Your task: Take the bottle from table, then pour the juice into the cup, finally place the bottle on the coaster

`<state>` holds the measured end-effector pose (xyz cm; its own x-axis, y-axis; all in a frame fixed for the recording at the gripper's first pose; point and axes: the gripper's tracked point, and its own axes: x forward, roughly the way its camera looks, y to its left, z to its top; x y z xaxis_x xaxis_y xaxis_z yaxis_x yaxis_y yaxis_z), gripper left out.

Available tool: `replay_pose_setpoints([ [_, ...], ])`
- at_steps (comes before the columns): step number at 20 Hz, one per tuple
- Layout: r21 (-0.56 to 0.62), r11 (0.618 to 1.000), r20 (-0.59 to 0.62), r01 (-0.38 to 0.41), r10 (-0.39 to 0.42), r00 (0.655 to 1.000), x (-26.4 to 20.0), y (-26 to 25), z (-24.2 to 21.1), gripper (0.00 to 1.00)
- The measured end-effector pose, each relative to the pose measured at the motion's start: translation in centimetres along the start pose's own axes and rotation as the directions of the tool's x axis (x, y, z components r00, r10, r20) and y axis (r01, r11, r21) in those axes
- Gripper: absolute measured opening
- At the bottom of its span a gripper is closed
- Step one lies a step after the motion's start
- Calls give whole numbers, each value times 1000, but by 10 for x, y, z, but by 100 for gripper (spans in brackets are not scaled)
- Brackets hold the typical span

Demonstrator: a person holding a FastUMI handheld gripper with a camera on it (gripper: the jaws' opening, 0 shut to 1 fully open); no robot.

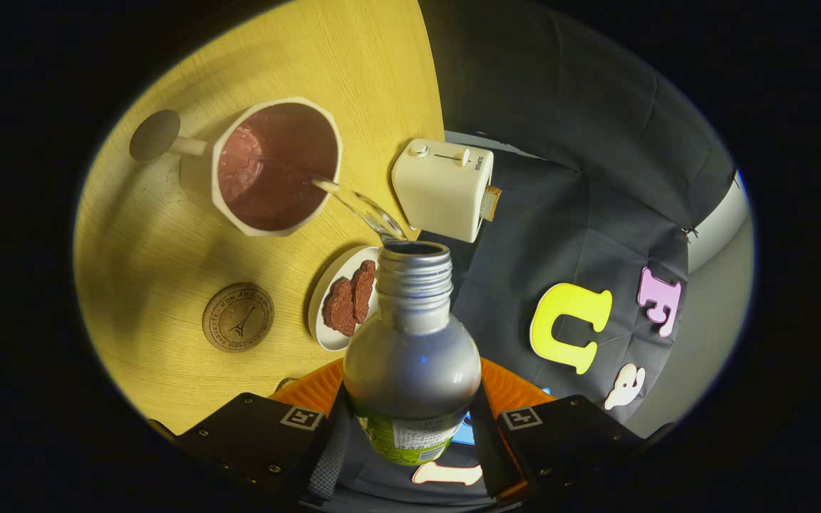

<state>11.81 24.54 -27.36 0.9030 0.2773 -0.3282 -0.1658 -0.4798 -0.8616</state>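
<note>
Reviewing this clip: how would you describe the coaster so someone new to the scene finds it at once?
Start at the round wooden table. On it, beyond the tool clamping the bottle, a white cup takes the poured stream. The coaster lies nearer than the cup, beside the plate of brown pieces: the only flat, brown, engraved disc, with nothing on it.

coaster (238,318): "MON PARIS" rim lettering (partly legible), Eiffel Tower sign | bottle (410,356) label: unreadable
</note>
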Motion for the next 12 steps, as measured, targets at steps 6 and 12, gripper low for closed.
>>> replay_pose_setpoints([
  [6,-23,1000,-2,9,-9,1000,2,-8,-5,75],
  [12,-47,999,-1,18,-18,1000,1,-15,-7,75],
])
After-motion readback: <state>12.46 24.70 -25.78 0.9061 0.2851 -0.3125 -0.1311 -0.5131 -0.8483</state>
